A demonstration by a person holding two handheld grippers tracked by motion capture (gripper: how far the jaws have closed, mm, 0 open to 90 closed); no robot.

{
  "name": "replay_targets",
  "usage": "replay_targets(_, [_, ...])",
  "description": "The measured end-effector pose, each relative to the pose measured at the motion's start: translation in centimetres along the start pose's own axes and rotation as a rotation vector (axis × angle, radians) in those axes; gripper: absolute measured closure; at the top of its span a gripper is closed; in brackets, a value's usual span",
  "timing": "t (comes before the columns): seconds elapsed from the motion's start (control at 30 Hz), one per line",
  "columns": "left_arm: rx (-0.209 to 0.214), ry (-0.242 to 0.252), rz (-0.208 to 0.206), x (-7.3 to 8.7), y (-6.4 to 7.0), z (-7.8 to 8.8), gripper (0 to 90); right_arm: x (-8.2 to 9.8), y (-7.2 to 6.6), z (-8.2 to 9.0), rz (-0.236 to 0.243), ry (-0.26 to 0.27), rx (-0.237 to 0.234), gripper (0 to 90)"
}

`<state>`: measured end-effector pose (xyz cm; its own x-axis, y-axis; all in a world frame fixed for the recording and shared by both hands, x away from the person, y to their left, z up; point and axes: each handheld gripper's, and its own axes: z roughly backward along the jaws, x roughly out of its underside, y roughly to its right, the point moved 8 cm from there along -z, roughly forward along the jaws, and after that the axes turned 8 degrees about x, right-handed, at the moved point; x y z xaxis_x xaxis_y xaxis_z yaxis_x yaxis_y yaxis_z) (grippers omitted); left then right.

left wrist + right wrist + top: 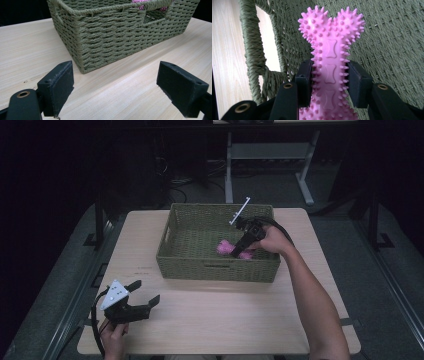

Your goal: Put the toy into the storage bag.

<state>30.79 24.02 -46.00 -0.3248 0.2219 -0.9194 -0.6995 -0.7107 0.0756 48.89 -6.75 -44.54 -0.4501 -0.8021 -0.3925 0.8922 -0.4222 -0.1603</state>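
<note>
A pink spiky bone-shaped toy [330,45] is clamped at its shaft between the two black pads of my right gripper [329,82]. In the high view that right gripper [239,249] reaches down inside the green woven basket [175,257], with the pink toy [225,247] near the basket's front wall. My left gripper [147,292] rests low over the table's front left, jaws spread wide with nothing between them. In the left gripper view its open pads [58,85] frame bare wood in front of the basket [112,40], and a bit of pink toy [140,2] shows through the handle hole.
The basket sits at the back middle of the light wooden table [225,320]. A handle opening [265,40] in the basket wall is just left of the toy. A white stick-like piece [240,211] stands above the basket's back rim. Beyond the table a desk frame [265,155] stands on dark floor.
</note>
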Motion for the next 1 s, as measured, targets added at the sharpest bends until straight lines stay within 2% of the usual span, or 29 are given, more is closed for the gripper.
replay_targets(0.53, [-0.002,-0.001,-0.002,0.0,-0.1,0.1,13.8,0.0,0.0,-0.4,-0.011,-0.003,0.001,55.5])
replay_targets(0.63, [-0.003,0.0,0.0,0.0,-0.1,0.1,13.8,-0.2,-0.1,-0.2,-0.016,0.012,-0.008,55.6])
replay_targets(1.0, [0.001,0.0,-0.003,0.0,0.2,0.0,13.8,0.0,-0.4,1.0,-0.021,0.04,0.01,52.7])
